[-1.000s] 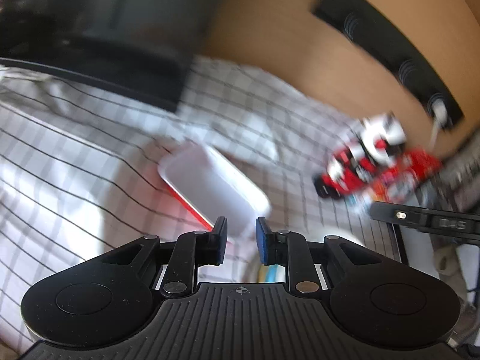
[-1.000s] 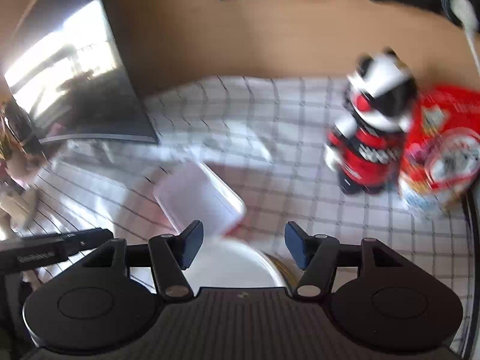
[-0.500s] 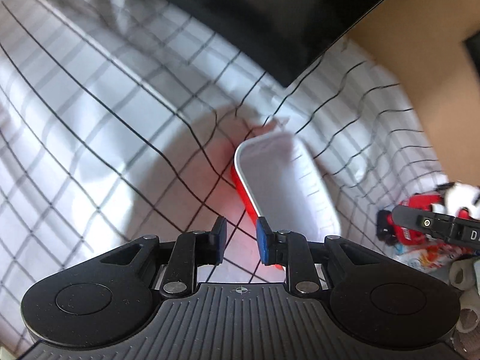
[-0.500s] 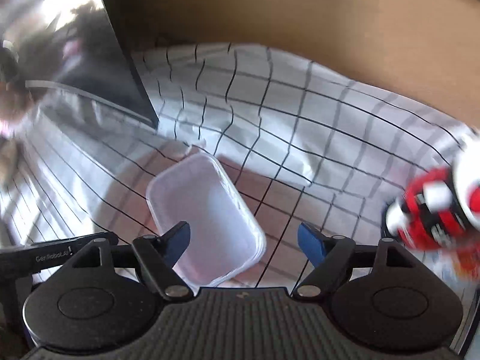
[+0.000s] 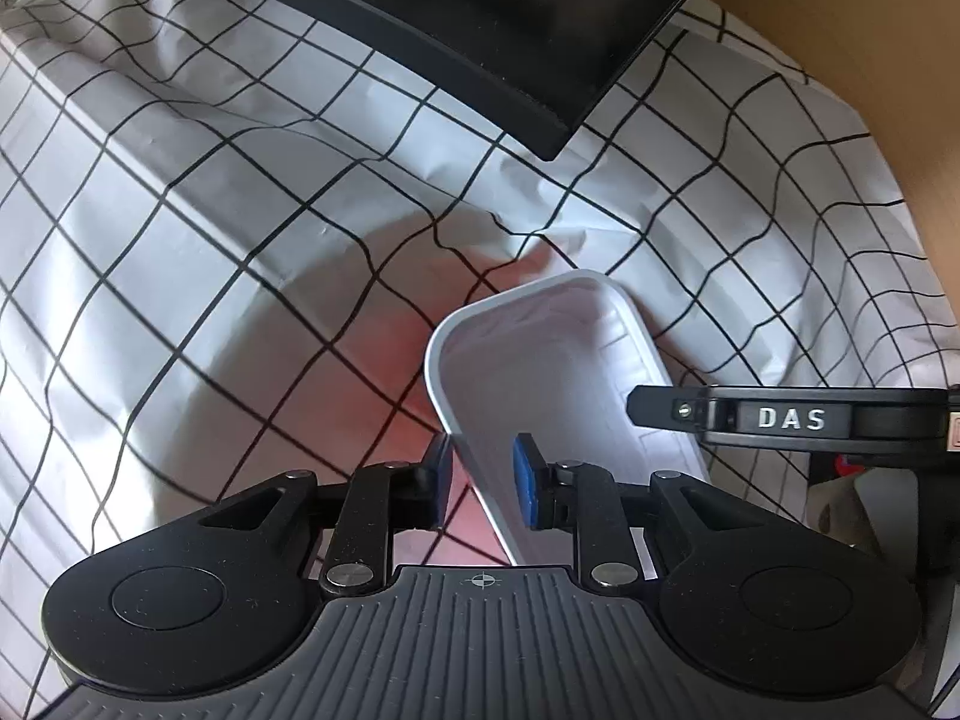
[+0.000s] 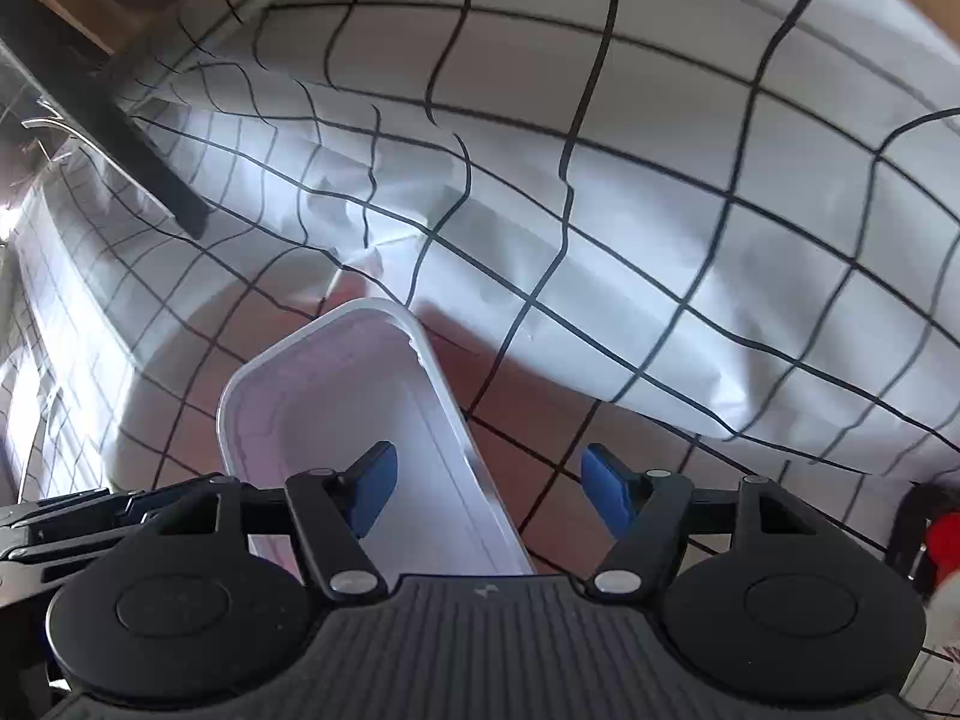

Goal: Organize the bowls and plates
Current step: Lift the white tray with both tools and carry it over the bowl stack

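Dish [image 5: 558, 372] (white) — on checked cloth [image 5: 180, 252]

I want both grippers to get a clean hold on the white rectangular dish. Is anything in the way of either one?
Nothing visible blocks them. The left gripper straddles one long wall of the white dish, jaws opening; the right gripper straddles the opposite wall, jaws closing. Only the checked cloth lies around it.

The left claw [image 5: 480, 480] is pointed down over a checked cloth [image 5: 210, 252]; its jaws are opening astride the near rim of a white rectangular dish [image 5: 558, 372]. The right claw [image 5: 780, 420] is seen beside the dish. A dark panel [image 5: 480, 18] lies beyond.
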Tool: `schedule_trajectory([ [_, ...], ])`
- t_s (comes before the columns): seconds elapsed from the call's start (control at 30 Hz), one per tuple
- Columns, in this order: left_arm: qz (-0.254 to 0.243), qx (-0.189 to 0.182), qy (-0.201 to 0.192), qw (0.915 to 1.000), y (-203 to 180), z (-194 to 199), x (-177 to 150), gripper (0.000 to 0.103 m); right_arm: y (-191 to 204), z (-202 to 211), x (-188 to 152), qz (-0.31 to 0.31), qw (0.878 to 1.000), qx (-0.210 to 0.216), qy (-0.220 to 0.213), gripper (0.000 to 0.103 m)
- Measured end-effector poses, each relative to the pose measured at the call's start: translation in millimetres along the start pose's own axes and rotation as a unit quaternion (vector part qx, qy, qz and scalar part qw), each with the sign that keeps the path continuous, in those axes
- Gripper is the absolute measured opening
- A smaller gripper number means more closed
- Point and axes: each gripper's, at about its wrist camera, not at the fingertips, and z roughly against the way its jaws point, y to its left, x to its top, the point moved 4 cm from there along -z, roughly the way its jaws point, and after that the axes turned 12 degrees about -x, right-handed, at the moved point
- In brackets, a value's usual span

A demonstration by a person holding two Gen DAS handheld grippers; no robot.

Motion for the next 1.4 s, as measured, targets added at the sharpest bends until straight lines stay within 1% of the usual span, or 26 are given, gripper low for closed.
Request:
schedule_trajectory([
  [0.03,0.001,-0.002,0.005,1.0,1.4,-3.5,0.2,0.025,0.4,-5.0,0.5,-0.003,1.0,0.003,0.005,0.067],
  [0.1,0.008,-0.017,0.015,0.9997,4.3,-10.5,0.6,0.025,4.2,-14.3,-1.1,-0.007,0.999,0.02,0.026,0.052],
  [0.13,0.01,-0.026,0.022,0.9994,5.4,-13.6,-0.1,0.029,6.5,-17.8,-2.7,-0.01,0.999,0.034,0.037,0.048],
  [0.17,0.008,-0.031,0.025,0.9992,4.8,-15.0,-0.7,0.034,8.1,-19.3,-4.9,-0.016,0.998,0.041,0.046,0.045],
  [0.23,-0.005,-0.031,0.02,0.9993,2.0,-8.7,-1.5,0.034,10.4,-13.3,-9.8,-0.024,0.998,0.048,0.041,0.043],
  [0.37,-0.039,-0.058,-0.005,0.9975,-18.0,31.3,-0.6,0.033,7.4,31.0,-22.3,-0.04,0.997,0.061,-0.004,0.042],
  [0.5,-0.107,-0.076,-0.05,0.9901,-64.4,94.0,-2.8,0.033,2.4,104.6,-42.1,-0.067,0.993,0.067,-0.069,0.042],
  [0.6,-0.16,-0.086,-0.073,0.9807,-100.5,140.1,-10.7,0.033,0.2,167.6,-66.0,-0.076,0.988,0.058,-0.122,0.043],
  [0.67,-0.192,-0.101,-0.084,0.9726,-120.6,165.9,-21.1,0.033,-0.6,204.0,-90.4,-0.08,0.984,0.051,-0.153,0.043],
  [0.77,-0.231,-0.126,-0.088,0.9608,-140.3,187.4,-41.3,0.033,-7.1,237.9,-129.8,-0.091,0.979,0.046,-0.177,0.044],
  [0.83,-0.252,-0.141,-0.076,0.9543,-147.0,185.9,-56.8,0.033,-13.5,244.1,-154.1,-0.105,0.977,0.041,-0.181,0.044],
  [0.87,-0.259,-0.146,-0.068,0.9524,-149.1,181.1,-64.7,0.033,-15.1,242.6,-166.6,-0.111,0.976,0.036,-0.182,0.044],
  [0.93,-0.271,-0.151,-0.041,0.9497,-147.5,164.9,-84.6,0.033,-20.1,230.6,-189.6,-0.127,0.975,0.019,-0.183,0.044],
  [0.97,-0.28,-0.149,-0.021,0.948,-146.1,151.1,-95.3,0.033,-22.8,220.4,-200.6,-0.133,0.974,0.008,-0.184,0.046],
  [1.0,-0.287,-0.148,-0.004,0.9465,-142.3,140.0,-102.4,0.03,-24.6,211.6,-210.0,-0.135,0.973,-0.003,-0.186,0.049],
  [1.03,-0.29,-0.144,0.015,0.946,-138.6,126.2,-109.1,0.028,-26.1,201.2,-218.5,-0.137,0.973,-0.015,-0.185,0.05],
  [1.07,-0.287,-0.139,0.031,0.9474,-133.4,115.7,-114.5,0.024,-26.8,189.1,-226.1,-0.143,0.974,-0.025,-0.174,0.05],
  [1.1,-0.28,-0.131,0.044,0.9498,-127.3,105.9,-118.5,0.023,-27.7,178.5,-231.4,-0.149,0.975,-0.026,-0.161,0.05],
  [1.13,-0.277,-0.127,0.049,0.9511,-121.3,102.4,-120.9,0.023,-28.3,171.0,-235.5,-0.155,0.976,-0.019,-0.151,0.05],
  [1.2,-0.277,-0.122,0.047,0.952,-114.9,99.9,-123.8,0.021,-30.7,168.0,-243.3,-0.161,0.976,-0.003,-0.15,0.05],
  [1.33,-0.275,-0.118,0.034,0.9536,-110.5,99.2,-120.2,0.021,-31.4,181.9,-237.7,-0.143,0.973,0.003,-0.181,0.051],
  [1.4,-0.265,-0.117,0.043,0.9561,-111.1,92.7,-117.8,0.021,-32.7,183.5,-231.0,-0.145,0.972,0.0,-0.184,0.051],
])
